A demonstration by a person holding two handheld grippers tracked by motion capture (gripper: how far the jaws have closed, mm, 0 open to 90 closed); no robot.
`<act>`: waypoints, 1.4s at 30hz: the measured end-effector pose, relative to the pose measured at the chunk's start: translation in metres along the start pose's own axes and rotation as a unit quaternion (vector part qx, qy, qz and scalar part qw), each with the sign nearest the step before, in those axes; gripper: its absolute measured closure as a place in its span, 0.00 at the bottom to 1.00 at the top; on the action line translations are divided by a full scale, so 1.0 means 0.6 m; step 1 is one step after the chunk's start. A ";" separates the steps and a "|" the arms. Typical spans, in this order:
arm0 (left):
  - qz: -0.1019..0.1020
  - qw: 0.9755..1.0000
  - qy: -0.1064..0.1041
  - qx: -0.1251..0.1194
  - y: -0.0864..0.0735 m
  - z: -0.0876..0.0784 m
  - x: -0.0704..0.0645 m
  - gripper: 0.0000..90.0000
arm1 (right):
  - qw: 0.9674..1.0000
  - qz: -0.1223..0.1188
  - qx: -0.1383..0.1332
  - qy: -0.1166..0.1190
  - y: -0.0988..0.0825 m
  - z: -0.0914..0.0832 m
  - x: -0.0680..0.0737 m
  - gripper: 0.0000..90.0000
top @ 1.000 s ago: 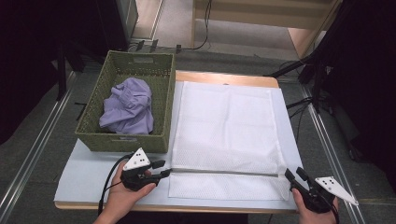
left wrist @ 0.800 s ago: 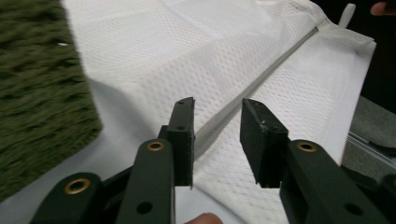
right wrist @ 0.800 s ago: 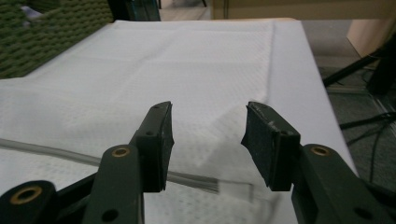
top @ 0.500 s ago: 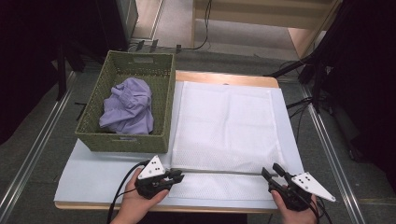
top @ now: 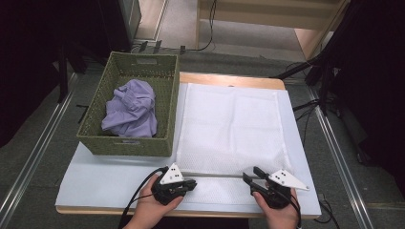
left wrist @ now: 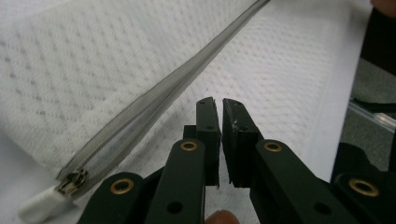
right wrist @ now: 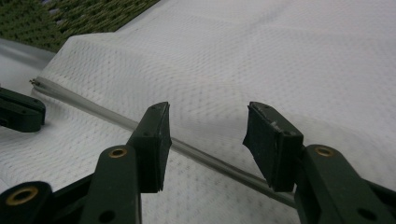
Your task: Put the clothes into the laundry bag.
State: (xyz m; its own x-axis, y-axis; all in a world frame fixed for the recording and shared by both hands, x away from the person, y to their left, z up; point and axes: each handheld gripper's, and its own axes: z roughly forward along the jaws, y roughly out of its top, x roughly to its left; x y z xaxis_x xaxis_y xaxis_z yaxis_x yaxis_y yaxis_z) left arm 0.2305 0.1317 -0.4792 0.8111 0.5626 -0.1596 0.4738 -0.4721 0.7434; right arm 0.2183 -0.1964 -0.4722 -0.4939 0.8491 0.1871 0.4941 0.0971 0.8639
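Both hands had slid inward along the near edge of the mesh bag [top: 229, 129] since the earlier frames, the right one farther, so the two tongs now sat closer together. The left tongs [left wrist: 220, 116] had just been closing and were clenched with nothing between the jaws, resting on the mesh just beside the zipper [left wrist: 154, 100], whose white pull [left wrist: 39, 205] lay off to one side. The right tongs [right wrist: 208, 135] stood released, their jaws straddling the zipper line [right wrist: 93, 114] without pressing it.

The bag lay flat on the white surface [top: 110, 176], just right of the green basket [top: 122, 145]. That basket held a crumpled lilac cloth [top: 130, 114], bunched so that its shape could not be made out.

From the high view, the left tongs [top: 184, 183] and right tongs [top: 249, 177] were partly covered by their grey plates, and the person's forearms were cut off at the bottom edge.
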 end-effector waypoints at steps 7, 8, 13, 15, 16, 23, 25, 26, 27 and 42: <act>0.008 1.000 0.005 0.001 -0.001 0.002 -0.004 0.97 | 0.999 -0.024 0.032 0.012 0.018 0.050 0.018 0.51; 0.002 1.000 0.000 0.004 0.000 0.001 -0.002 0.97 | 0.999 -0.025 0.038 0.007 0.020 0.058 0.020 0.48; -0.012 1.000 -0.012 0.006 0.001 0.002 0.004 0.97 | 0.995 -0.046 0.087 0.012 0.024 0.087 0.028 0.62; -0.011 1.000 -0.011 0.006 0.001 0.002 0.004 0.97 | 0.993 -0.053 0.108 0.012 0.024 0.093 0.030 0.76; -0.012 1.000 -0.012 0.006 0.001 0.002 0.004 0.97 | 0.992 -0.054 0.114 0.010 0.024 0.094 0.030 0.84; -0.016 1.000 -0.019 0.004 0.001 0.002 0.006 0.97 | 0.990 -0.066 0.121 0.016 0.051 0.102 0.022 1.00; -0.014 1.000 -0.018 0.003 0.001 0.002 0.005 0.97 | 0.993 -0.056 0.105 0.014 0.058 0.102 0.015 1.00; -0.013 1.000 -0.016 0.004 0.001 0.002 0.005 0.97 | 0.994 -0.051 0.095 0.009 0.058 0.100 0.012 0.94; -0.011 1.000 -0.015 0.005 0.001 0.002 0.005 0.97 | 0.995 -0.051 0.086 0.007 0.057 0.098 0.009 0.83; -0.012 1.000 -0.015 0.004 0.000 0.002 0.004 0.96 | 0.993 -0.034 0.096 0.056 0.034 0.106 -0.018 0.54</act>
State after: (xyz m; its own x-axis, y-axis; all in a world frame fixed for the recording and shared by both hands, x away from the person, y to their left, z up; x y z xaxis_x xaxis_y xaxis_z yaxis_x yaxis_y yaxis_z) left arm 0.2329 0.1322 -0.4802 0.8087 0.5543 -0.1968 0.4965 -0.4641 0.7335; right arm 0.2795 -0.1707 -0.4865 -0.6013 0.7758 0.1913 0.5791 0.2582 0.7733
